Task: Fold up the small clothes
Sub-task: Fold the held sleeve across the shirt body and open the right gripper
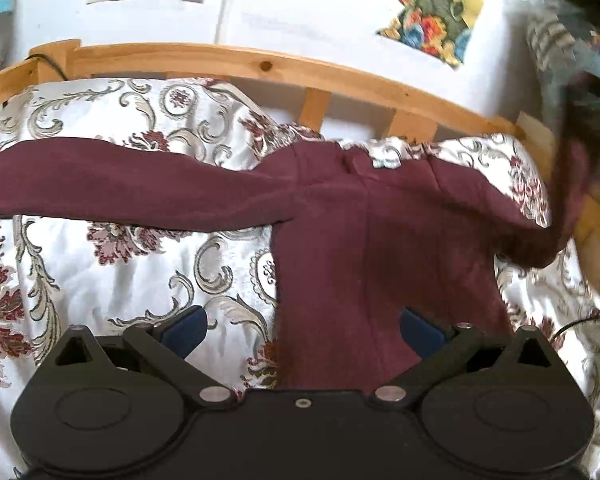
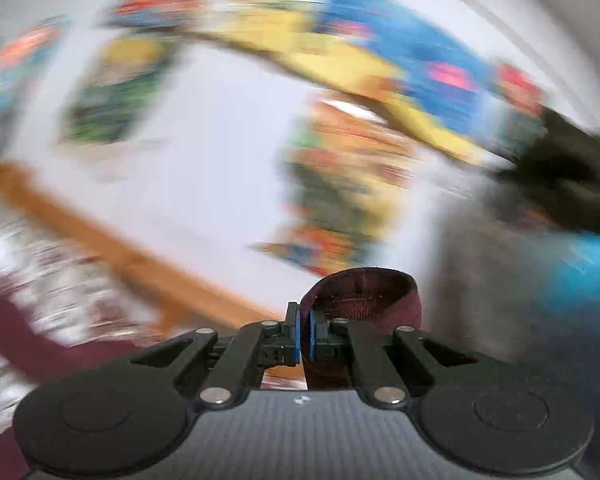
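A maroon long-sleeved top [image 1: 364, 236] lies spread on a floral bedspread [image 1: 120, 264], its left sleeve [image 1: 112, 184] stretched out to the left. Its right sleeve [image 1: 556, 208] rises off the bed at the right edge, blurred. My left gripper [image 1: 304, 326] is open and empty, low over the top's lower body, with blue pads [image 1: 184, 328]. My right gripper [image 2: 305, 338] is shut on the maroon cuff [image 2: 364, 296], which loops above the jaws. The right wrist view is heavily motion-blurred.
A wooden bed rail [image 1: 260, 68] runs behind the bedspread, with a white wall and colourful pictures [image 1: 432, 12] beyond. Dark and striped clothes [image 1: 572, 20] hang at the upper right. A black cable [image 1: 48, 64] crosses the rail at the left.
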The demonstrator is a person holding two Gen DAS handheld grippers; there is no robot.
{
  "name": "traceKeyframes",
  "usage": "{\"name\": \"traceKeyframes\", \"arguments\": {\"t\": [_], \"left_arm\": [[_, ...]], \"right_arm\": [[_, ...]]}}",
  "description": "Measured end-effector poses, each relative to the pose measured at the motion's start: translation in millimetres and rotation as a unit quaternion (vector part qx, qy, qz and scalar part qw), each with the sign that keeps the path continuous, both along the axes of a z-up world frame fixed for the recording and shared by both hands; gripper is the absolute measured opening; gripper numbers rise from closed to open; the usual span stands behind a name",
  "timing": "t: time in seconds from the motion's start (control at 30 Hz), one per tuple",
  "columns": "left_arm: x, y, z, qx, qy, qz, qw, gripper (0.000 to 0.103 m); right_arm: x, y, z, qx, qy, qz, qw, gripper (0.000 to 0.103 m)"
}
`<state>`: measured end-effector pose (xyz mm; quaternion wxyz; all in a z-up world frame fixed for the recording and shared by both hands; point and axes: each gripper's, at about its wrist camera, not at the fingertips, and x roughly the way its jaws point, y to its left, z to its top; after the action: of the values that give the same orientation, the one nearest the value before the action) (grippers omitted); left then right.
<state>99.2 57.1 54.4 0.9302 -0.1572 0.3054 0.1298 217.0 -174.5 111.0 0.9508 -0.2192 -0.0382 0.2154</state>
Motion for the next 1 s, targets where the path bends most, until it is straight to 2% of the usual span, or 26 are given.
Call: {"name": "traceKeyframes", "arguments": {"t": [0.07,0.17,0.27,0.37,0.43,0.47,0.5,0.57,0.63,0.7,0.8,0.87,0.93,1.0], "left_arm": [[-4.0,2.9,2.6,-0.001,-0.012,0.004,0.9999,0.102],[-12.1,5.9,7.4,-0.001,-0.035,0.006,0.9994,0.102],[-18.8,9.6,10.9,-0.002,-0.054,0.013,0.9985,0.102],[-23.5,13.5,13.3,-0.005,-0.068,0.023,0.9974,0.102],[-24.0,16.1,13.3,-0.007,-0.072,0.031,0.9969,0.102],[-22.8,17.5,12.7,-0.008,-0.071,0.035,0.9968,0.102],[-21.3,18.9,11.9,-0.009,-0.070,0.038,0.9968,0.102],[-16.3,22.7,9.4,-0.011,-0.067,0.047,0.9966,0.102],[-10.0,28.0,4.7,-0.010,-0.067,0.057,0.9961,0.102],[-1.9,33.1,-2.7,-0.006,-0.062,0.059,0.9963,0.102],[18.6,38.5,-17.2,0.004,-0.052,0.040,0.9978,0.102],[32.5,41.2,-23.1,-0.008,-0.046,0.025,0.9986,0.102],[44.3,43.5,-25.1,-0.023,-0.056,0.005,0.9982,0.102],[53.1,43.3,-24.0,-0.026,-0.067,-0.010,0.9974,0.102]], "right_arm": [[-14.0,34.1,-17.4,-0.057,-0.002,0.057,0.997,0.006],[-27.5,74.5,-52.2,-0.124,0.012,0.123,0.985,0.006],[-46.2,94.2,-83.5,-0.164,0.044,0.162,0.972,0.006],[-53.9,101.3,-106.8,-0.182,0.086,0.183,0.962,0.006],[-57.6,103.1,-119.7,-0.190,0.110,0.192,0.957,0.013],[-60.2,99.2,-125.3,-0.187,0.127,0.200,0.953,0.029],[-59.0,98.0,-128.3,-0.183,0.145,0.208,0.950,0.051],[-60.2,88.7,-129.7,-0.168,0.179,0.227,0.942,0.069],[-60.6,75.4,-128.9,-0.164,0.196,0.235,0.938,0.073],[-55.4,58.4,-127.6,-0.161,0.202,0.224,0.940,0.077],[-23.0,29.6,-120.6,-0.123,0.224,0.178,0.950,0.079],[5.2,10.9,-113.4,-0.096,0.239,0.137,0.957,0.079],[23.7,-0.3,-106.9,-0.090,0.246,0.127,0.957,0.079],[34.1,-9.7,-98.8,-0.090,0.229,0.114,0.963,0.080]]}}
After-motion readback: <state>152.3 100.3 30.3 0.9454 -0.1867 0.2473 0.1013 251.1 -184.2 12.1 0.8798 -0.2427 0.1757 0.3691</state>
